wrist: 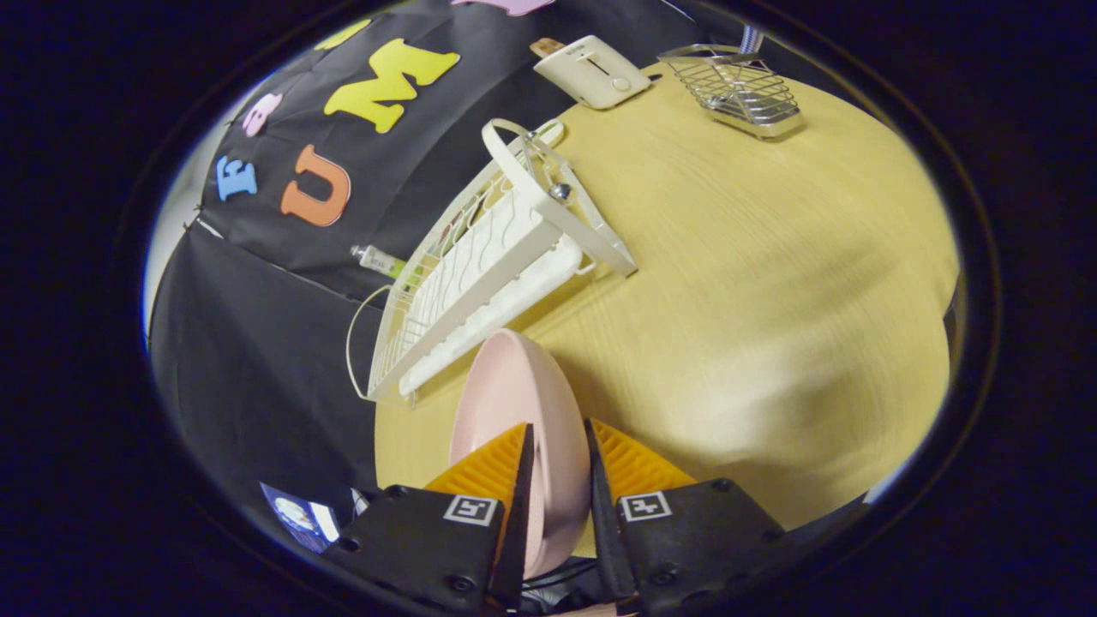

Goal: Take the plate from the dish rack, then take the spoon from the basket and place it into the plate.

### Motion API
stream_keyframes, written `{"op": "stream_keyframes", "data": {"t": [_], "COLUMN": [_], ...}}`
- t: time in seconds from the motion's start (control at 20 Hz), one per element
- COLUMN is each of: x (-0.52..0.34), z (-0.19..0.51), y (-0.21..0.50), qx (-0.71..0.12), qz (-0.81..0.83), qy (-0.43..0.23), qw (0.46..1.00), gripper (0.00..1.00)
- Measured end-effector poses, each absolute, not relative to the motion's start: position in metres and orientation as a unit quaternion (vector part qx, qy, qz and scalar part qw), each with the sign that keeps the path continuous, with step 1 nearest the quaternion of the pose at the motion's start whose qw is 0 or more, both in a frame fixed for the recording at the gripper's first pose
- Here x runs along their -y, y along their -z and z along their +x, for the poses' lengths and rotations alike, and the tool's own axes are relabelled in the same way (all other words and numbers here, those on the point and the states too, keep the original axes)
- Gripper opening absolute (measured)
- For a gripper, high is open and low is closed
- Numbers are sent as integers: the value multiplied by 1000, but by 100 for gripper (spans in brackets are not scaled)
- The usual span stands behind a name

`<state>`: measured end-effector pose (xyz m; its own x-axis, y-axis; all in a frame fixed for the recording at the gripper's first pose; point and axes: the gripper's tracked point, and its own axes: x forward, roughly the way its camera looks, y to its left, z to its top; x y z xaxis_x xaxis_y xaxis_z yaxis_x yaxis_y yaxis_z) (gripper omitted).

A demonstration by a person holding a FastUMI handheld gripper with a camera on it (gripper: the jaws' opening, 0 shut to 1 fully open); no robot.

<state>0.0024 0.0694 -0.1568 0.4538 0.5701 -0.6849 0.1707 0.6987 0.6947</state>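
Observation:
A pale pink plate stands on edge between my fingers, its rim gripped and its body reaching forward above the wooden table. My gripper is shut on that rim, one finger on each face. Just beyond the plate lies the white wire dish rack, tilted in this view, with its slots bare. Far across the table stands a metal wire basket; I cannot make out a spoon in it.
A white toaster sits at the table's far edge beside the basket. A small tube lies behind the rack against the black cloth wall. Open tabletop stretches from the rack toward the basket.

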Motion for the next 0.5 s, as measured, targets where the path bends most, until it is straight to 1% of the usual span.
{"op": "stream_keyframes", "data": {"t": [0.05,0.1,0.15,0.25,0.3,0.45,0.5], "x": [-67,-63,-58,-51,-45,-7,8], "z": [6,9,12,16,19,28,30], "y": [156,157,159,155,153,141,133], "qx": [-500,-494,-487,-468,-453,-386,-356], "qz": [363,357,351,341,328,245,215], "qy": [-129,-128,-125,-125,-120,-74,-58], "qw": [775,783,790,806,820,886,907], "gripper": [44,47,52,54,55,61,65]}}
